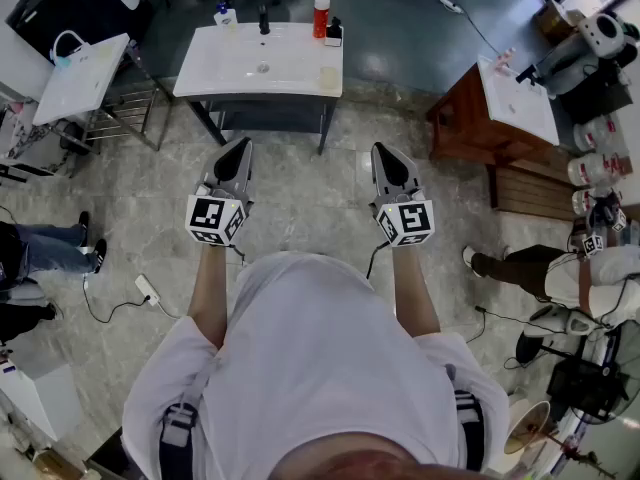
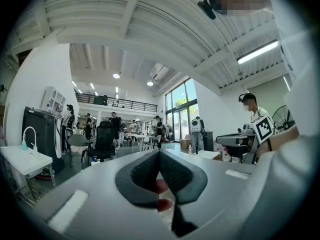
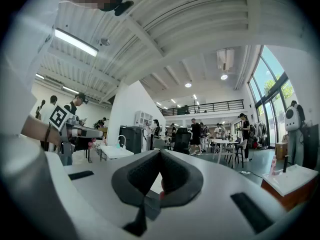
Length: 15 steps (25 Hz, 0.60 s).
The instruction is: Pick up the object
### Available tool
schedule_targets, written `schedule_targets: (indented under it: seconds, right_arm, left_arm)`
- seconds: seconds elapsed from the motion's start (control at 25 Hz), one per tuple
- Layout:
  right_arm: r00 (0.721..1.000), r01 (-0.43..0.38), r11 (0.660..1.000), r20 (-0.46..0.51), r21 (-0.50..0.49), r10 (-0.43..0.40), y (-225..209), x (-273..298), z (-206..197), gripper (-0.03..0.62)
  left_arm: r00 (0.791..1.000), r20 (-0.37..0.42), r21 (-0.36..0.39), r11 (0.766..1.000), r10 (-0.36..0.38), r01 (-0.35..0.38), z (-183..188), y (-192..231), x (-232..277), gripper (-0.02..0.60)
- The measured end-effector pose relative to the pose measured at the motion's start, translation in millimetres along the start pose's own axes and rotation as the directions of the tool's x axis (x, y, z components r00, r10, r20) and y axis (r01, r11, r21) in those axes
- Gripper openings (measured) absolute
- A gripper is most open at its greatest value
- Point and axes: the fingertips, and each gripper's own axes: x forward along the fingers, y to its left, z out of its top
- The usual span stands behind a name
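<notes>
A white sink table (image 1: 220,73) stands ahead of me in the head view. On its far edge are a red bottle with a white cap (image 1: 321,16), a small blue-capped bottle (image 1: 225,14) and a black faucet (image 1: 264,20). A pale yellow pad (image 1: 328,76) lies near its right edge. Both grippers are held in the air short of the table, pointing at it. My left gripper (image 1: 243,144) (image 2: 159,151) is shut with nothing held. My right gripper (image 1: 380,150) (image 3: 160,151) is shut too, pads together and empty.
A wooden cabinet with a white top (image 1: 520,98) stands at the right, and a white table (image 1: 80,78) at the left. A power strip with its cable (image 1: 148,288) lies on the marble floor. People stand at both edges, and a fan (image 1: 590,378) is at the lower right.
</notes>
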Motion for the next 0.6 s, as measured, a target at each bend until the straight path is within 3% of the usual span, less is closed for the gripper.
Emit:
schedule_targets:
  seconds: [0.6]
  right_arm:
    - [0.999,-0.019,1.0,0.032,-0.003,0.019,-1.5,-13.9,6.6,0.0]
  left_arm:
    - [1.0,0.007,0.02,1.0,-0.015,0.014,5.1,-31.3,3.7,-0.002]
